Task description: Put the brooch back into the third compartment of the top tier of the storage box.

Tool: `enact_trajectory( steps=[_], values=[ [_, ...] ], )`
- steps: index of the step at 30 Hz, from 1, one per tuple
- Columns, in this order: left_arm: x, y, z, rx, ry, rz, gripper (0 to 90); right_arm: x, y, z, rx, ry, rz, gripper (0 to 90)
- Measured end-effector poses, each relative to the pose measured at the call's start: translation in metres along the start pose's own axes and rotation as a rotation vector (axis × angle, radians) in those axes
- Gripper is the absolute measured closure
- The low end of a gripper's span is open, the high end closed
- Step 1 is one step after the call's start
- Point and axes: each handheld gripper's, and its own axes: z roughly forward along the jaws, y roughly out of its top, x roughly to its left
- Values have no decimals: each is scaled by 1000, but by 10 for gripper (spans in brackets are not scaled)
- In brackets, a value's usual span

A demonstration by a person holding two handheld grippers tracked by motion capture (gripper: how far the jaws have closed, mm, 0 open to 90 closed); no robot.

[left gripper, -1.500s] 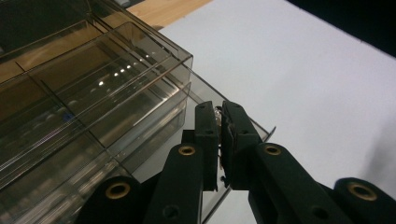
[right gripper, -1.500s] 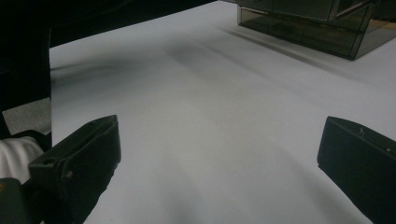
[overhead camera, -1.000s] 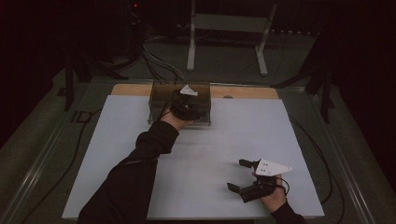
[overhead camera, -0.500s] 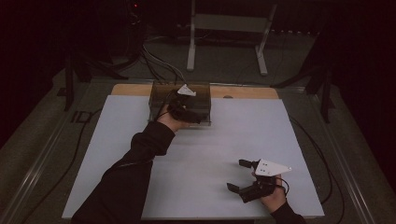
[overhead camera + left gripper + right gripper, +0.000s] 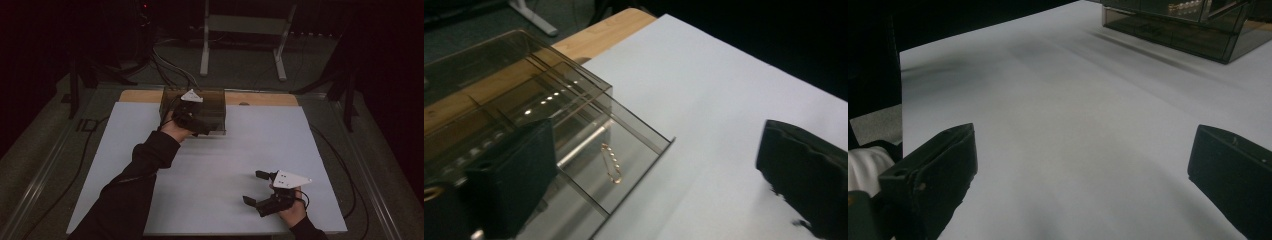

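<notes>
The left gripper (image 5: 196, 121) is held at the near edge of a smoke-tinted clear plastic organiser box (image 5: 212, 97) at the far side of the table. Its jaws have just been opening and are seen wide apart, with nothing clamped between them. In the left gripper view, a small gold safety pin (image 5: 611, 163) is seen lying flat on the floor of the box's corner compartment, between the two black jaws but well below them and not touched; it sits nearer the left jaw than the right. The pin is thin, wire-like and closed, possibly with small beads along it, though that is hard to tell at this sharpness. The box is rigid, glossy and straight-walled, split by thin dividers; a metallic rod (image 5: 583, 144) is seen behind the compartment's divider. The box rests partly on a white matte sheet (image 5: 215, 165) and partly on a pale wooden board (image 5: 260, 98). A dark sleeve (image 5: 135, 185) is stretched across the sheet toward the box.

Further right, the right gripper (image 5: 260, 190) is held low over the near right part of the sheet, well apart from the box. Its jaws are spread wide and empty, blocky black pads over bare sheet. A grey three-cornered plate (image 5: 291, 179) is carried on top.
</notes>
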Motion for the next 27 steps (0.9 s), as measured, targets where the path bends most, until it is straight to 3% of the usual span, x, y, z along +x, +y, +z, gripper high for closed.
enact_trajectory(
  steps=[7,12,14,16,20,27],
  values=[
    [2,-4,-9,-5,-34,-11,5,0,1,1,1,0,-1,0],
    [4,-9,-16,-22,-56,16,5,1,1,2,6,1,-2,0],
    [6,-11,-18,-25,-47,30,5,0,1,2,5,1,-2,0],
    [8,-14,-21,-25,-79,13,5,0,1,2,3,3,0,0],
    [6,-17,-27,-16,-71,35,5,0,1,2,5,4,0,0],
    [9,-24,-41,-6,-86,19,5,0,1,3,3,8,2,0]
  ],
)
